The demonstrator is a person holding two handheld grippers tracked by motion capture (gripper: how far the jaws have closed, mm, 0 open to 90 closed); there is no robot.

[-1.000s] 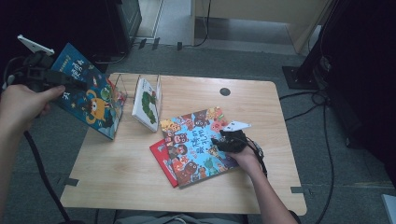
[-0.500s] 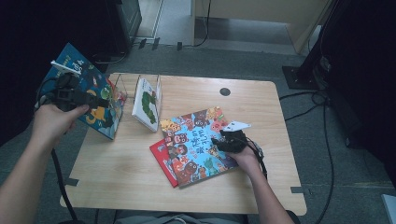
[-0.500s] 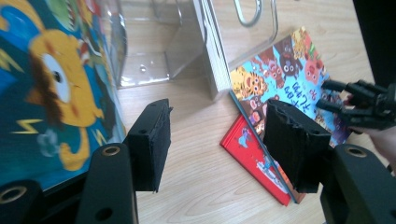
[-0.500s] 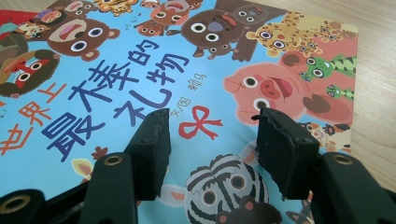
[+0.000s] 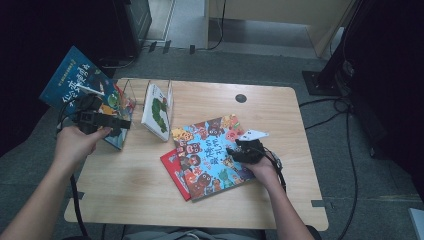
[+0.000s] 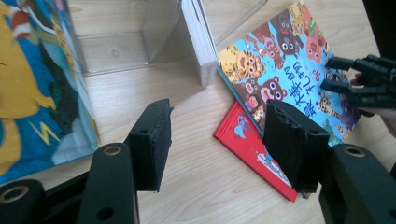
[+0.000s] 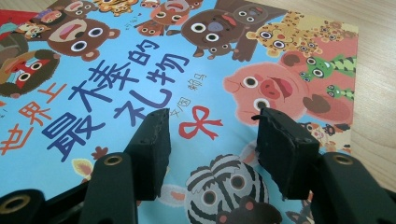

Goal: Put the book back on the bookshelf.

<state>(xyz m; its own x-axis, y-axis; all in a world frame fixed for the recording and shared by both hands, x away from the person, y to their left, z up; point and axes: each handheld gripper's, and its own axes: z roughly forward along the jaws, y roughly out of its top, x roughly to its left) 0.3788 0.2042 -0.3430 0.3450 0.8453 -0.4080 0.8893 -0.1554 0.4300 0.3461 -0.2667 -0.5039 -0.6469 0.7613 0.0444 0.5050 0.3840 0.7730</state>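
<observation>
**Picture books: one stood at the clear rack, two flat under the right gripper**

Picture books lie and stand across the wooden surface (image 5: 150, 200). In the high view the left hand (image 5: 75, 145) reaches in from the lower left with its forearm angled up and inward, and the left gripper (image 5: 112, 122) is held level, pointing right, just in front of a dark blue book (image 5: 75, 85) that leans at the left end of the clear rack (image 5: 131, 92). A white book (image 5: 157, 111) stands in that rack. The right hand (image 5: 262, 170) rests low over the light blue animal book (image 5: 210, 150), which lies on a red book (image 5: 172, 165), with the right gripper (image 5: 237, 152) pointing left across the cover.

In the left gripper view the jaws stand wide apart with nothing between them, only bare wood beyond. The dark blue book (image 6: 32, 88) stands at the left, the rack (image 6: 126, 42) and white book (image 6: 198, 42) lie ahead, and the right gripper (image 6: 338, 74) sits on the animal book (image 6: 280, 60) beyond the red book (image 6: 254, 149).

In the right gripper view the jaws are spread, pads hovering just over the animal book's cover (image 7: 187, 60), gripping nothing.

Against the earlier frames, the left hand has dropped from beyond the surface's left edge towards the rack, and the dark blue book now stands more upright. The right hand has kept its place.
</observation>
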